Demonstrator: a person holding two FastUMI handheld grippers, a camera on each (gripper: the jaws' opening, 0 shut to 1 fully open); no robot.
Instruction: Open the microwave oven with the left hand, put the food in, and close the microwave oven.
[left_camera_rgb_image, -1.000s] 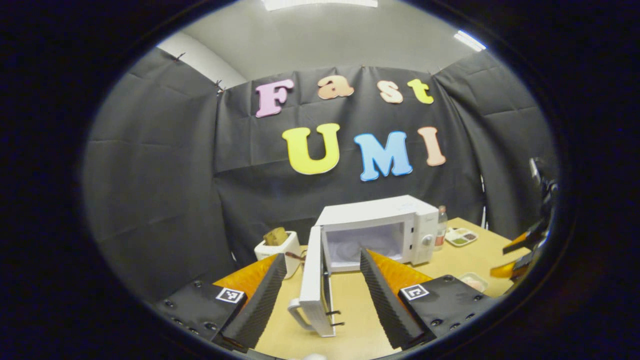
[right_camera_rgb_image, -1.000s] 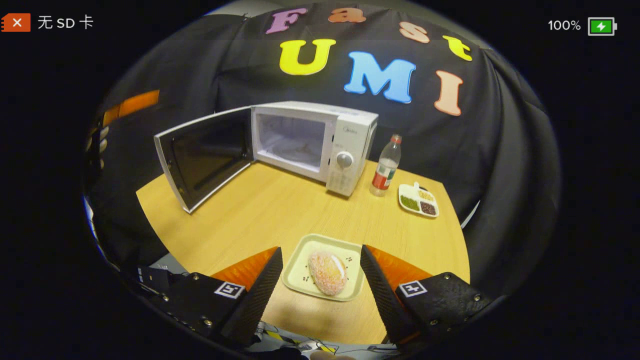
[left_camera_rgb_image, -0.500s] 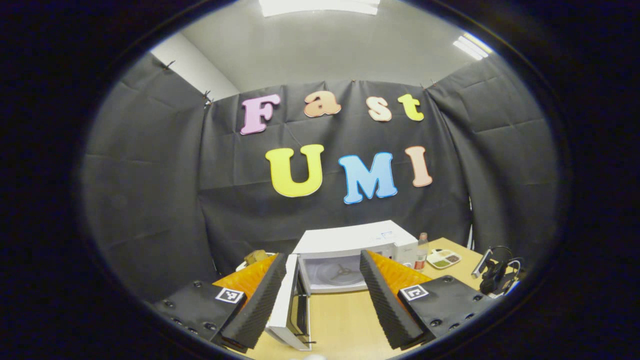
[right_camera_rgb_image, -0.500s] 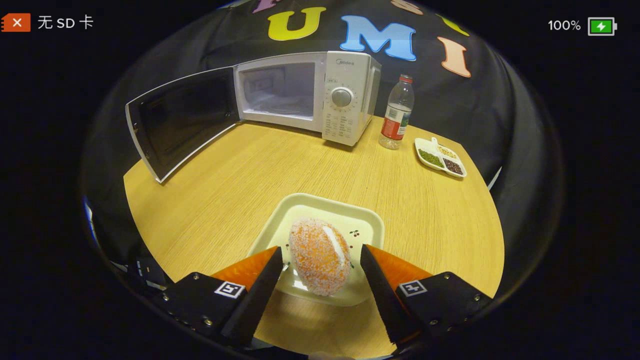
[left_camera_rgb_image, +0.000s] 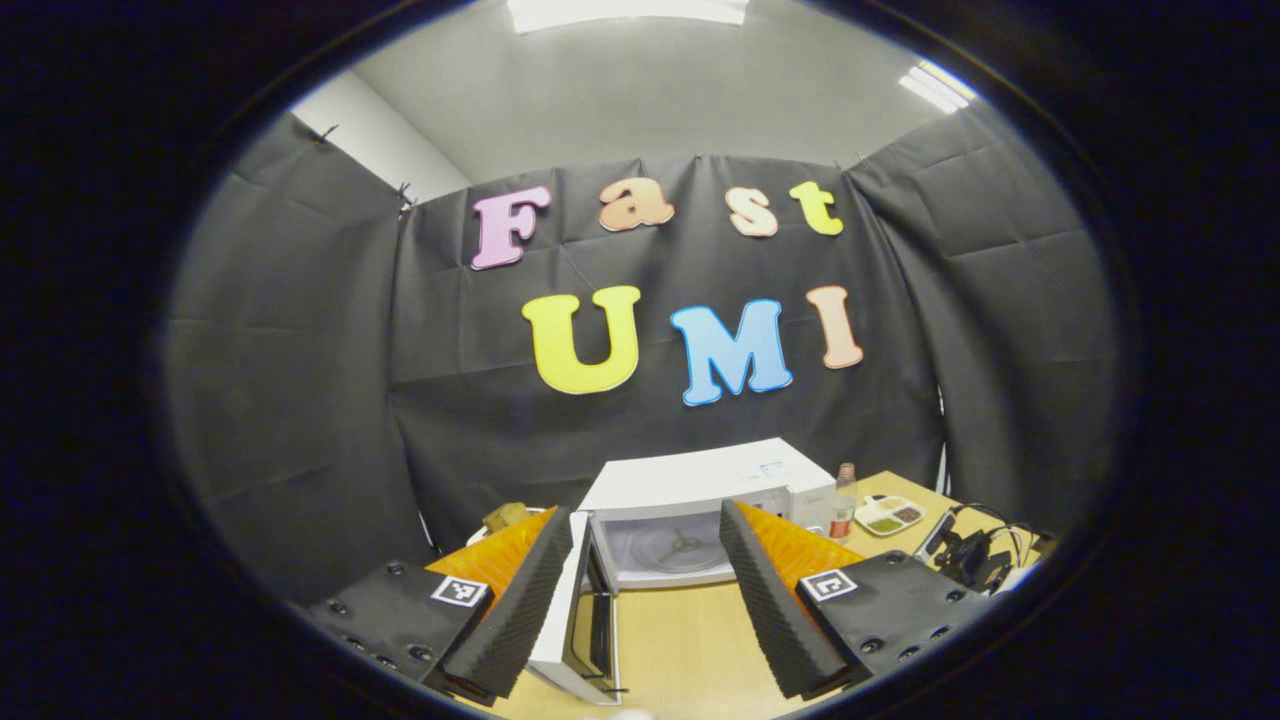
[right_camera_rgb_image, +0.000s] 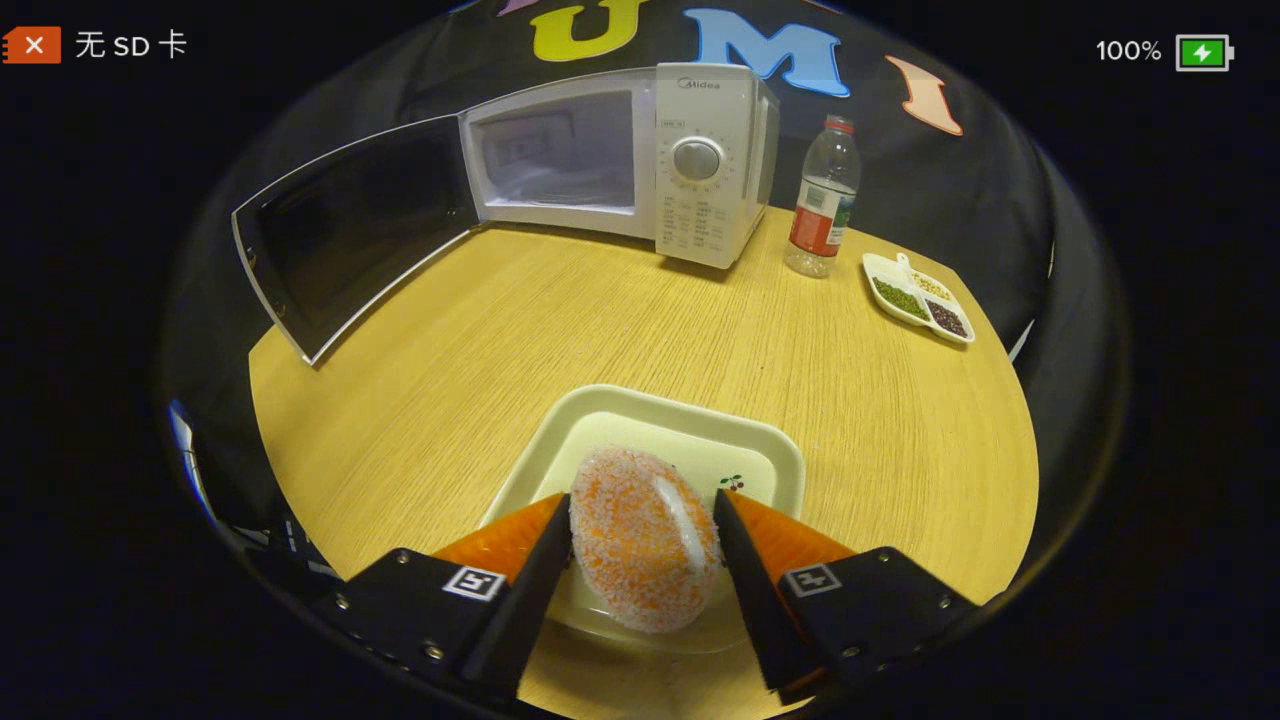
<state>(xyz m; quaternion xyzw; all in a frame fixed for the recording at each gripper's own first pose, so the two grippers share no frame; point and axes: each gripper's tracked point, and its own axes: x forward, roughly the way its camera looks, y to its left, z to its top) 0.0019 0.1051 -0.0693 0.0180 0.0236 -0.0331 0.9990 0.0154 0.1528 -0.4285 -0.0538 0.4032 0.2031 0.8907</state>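
Note:
The white microwave (right_camera_rgb_image: 700, 150) stands at the table's far side with its door (right_camera_rgb_image: 350, 230) swung wide to the left and its cavity empty. An orange sugar-coated bun (right_camera_rgb_image: 645, 545) lies on a pale square tray (right_camera_rgb_image: 690, 425) near the front edge. My right gripper (right_camera_rgb_image: 640, 495) is down over the tray, its fingers touching both sides of the bun. In the left gripper view the microwave (left_camera_rgb_image: 700, 480) sits low and far, its door (left_camera_rgb_image: 580, 610) seen edge-on. My left gripper (left_camera_rgb_image: 645, 507) hangs open, back from the table, holding nothing.
A plastic bottle (right_camera_rgb_image: 822, 200) stands right of the microwave, with a divided dish of beans (right_camera_rgb_image: 918, 308) beyond it. A white toaster-like box (left_camera_rgb_image: 505, 517) sits left of the microwave. Dark cables and headphones (left_camera_rgb_image: 965, 555) lie at the table's right edge.
My right gripper came down and forward over the tray, and its fingers narrowed onto the bun. The left gripper drew back and tilted up away from the open door.

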